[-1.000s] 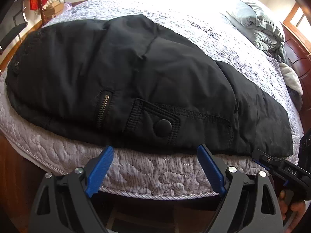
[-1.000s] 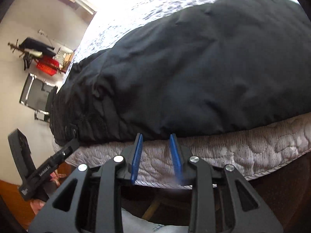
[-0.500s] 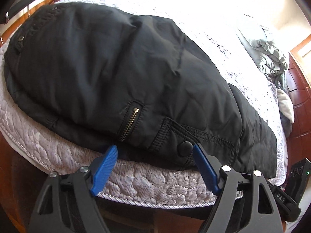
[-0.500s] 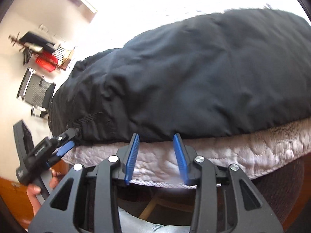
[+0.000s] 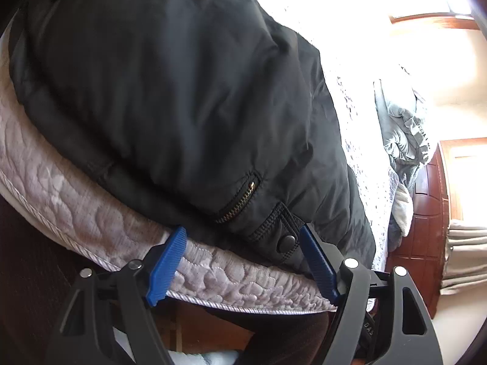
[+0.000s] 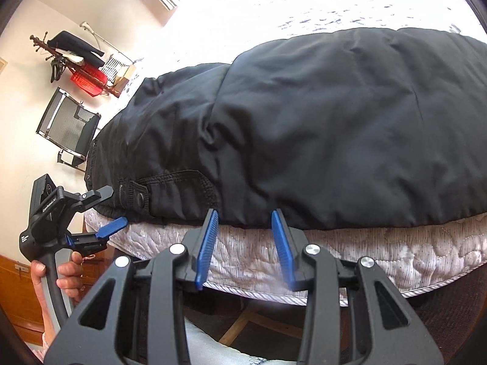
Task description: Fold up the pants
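Black pants [image 5: 170, 97] lie spread across the quilted bed, near its front edge; they also fill the right wrist view [image 6: 319, 133]. A brass zip [image 5: 240, 200] and a snap-button pocket flap [image 5: 287, 241] sit by the near hem. My left gripper [image 5: 243, 240] is open, its blue fingers straddling the hem around the zip and flap, holding nothing. It also shows in the right wrist view [image 6: 111, 208], open at the pants' waist end. My right gripper [image 6: 245, 222] is open, its fingertips at the pants' lower hem, empty.
The grey quilted mattress edge [image 5: 91, 213] runs below the pants. Crumpled grey bedding [image 5: 401, 133] lies at the far right by a wooden headboard [image 5: 426, 200]. A mesh chair [image 6: 68, 124] and a coat rack [image 6: 70, 57] stand by the wall.
My left gripper has moved in and left along the hem until its fingers straddle the zip and flap. My right gripper has opened wider and come up to the hem.
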